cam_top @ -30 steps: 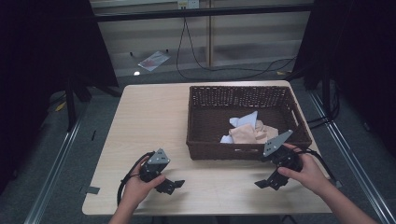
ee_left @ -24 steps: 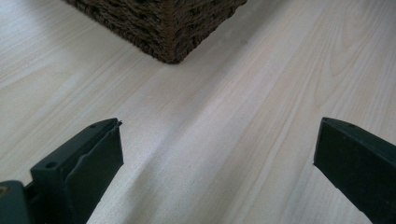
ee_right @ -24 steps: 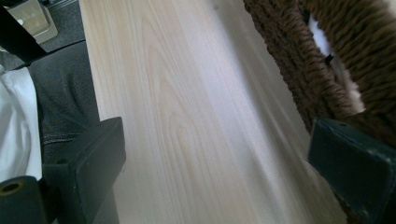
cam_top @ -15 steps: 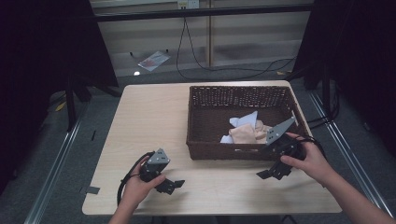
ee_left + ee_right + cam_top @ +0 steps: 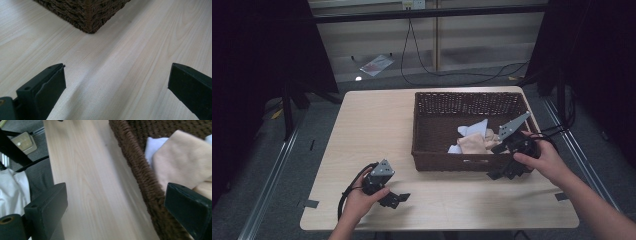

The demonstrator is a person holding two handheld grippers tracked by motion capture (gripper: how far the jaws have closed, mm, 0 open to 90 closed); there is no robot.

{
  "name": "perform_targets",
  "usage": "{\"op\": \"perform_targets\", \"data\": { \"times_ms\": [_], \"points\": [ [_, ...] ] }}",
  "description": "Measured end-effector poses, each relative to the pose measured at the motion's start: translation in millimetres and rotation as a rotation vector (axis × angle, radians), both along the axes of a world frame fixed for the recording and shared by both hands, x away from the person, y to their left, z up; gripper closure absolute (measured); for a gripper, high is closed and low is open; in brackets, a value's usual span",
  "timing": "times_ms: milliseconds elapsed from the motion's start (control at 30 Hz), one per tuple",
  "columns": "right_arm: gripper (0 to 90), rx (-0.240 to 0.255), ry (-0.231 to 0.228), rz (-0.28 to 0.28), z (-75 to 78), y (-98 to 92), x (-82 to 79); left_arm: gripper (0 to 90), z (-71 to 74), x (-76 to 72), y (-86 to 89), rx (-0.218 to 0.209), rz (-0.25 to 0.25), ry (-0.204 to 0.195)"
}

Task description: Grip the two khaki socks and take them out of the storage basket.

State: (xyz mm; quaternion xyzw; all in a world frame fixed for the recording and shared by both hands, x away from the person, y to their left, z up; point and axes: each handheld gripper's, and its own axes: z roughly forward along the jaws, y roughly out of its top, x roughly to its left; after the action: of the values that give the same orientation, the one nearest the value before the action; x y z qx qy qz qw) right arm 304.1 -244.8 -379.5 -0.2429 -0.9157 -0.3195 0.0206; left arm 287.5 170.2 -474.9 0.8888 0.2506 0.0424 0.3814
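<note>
Inside the basket [image 5: 432,150] we see crumpled beige and white cloths [image 5: 473,141]; beside it, both our grippers [image 5: 512,159] [image 5: 388,195] gape wide, empty.

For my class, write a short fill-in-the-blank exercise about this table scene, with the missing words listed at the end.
1. The folded cloths lie inside a dark woven ____.
2. The right gripper is held at the basket's near wall, and its jaws stand ____.
3. The left gripper rests on the wooden ____, away from the basket.
4. The jaws of the left gripper hold ____ between them.

Missing words: basket; open; table; nothing
</note>
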Motion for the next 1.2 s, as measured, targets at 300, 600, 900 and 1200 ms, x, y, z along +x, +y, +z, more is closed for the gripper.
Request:
{"op": "perform_targets", "data": {
  "times_ms": [300, 600, 900, 1200],
  "points": [
    [3.9, 0.023, 0.023, -0.028, 9.1, -0.7, 16.3, 1.1, 0.0, 0.3, 0.3, 0.004, 0.002, -0.002],
    [3.6, 0.013, 0.044, -0.07, 9.8, -1.7, 35.7, 1.1, 0.4, 0.4, 1.2, -0.001, 0.002, -0.002],
    [2.8, -0.028, 0.058, -0.09, -3.3, 3.2, 55.7, 1.1, 1.0, 0.6, 1.8, 0.003, 0.002, -0.005],
    [2.4, -0.058, 0.079, -0.157, -17.6, 2.7, 73.6, 1.1, 0.3, 1.0, 1.7, -0.001, -0.003, -0.004]
  ]
}}
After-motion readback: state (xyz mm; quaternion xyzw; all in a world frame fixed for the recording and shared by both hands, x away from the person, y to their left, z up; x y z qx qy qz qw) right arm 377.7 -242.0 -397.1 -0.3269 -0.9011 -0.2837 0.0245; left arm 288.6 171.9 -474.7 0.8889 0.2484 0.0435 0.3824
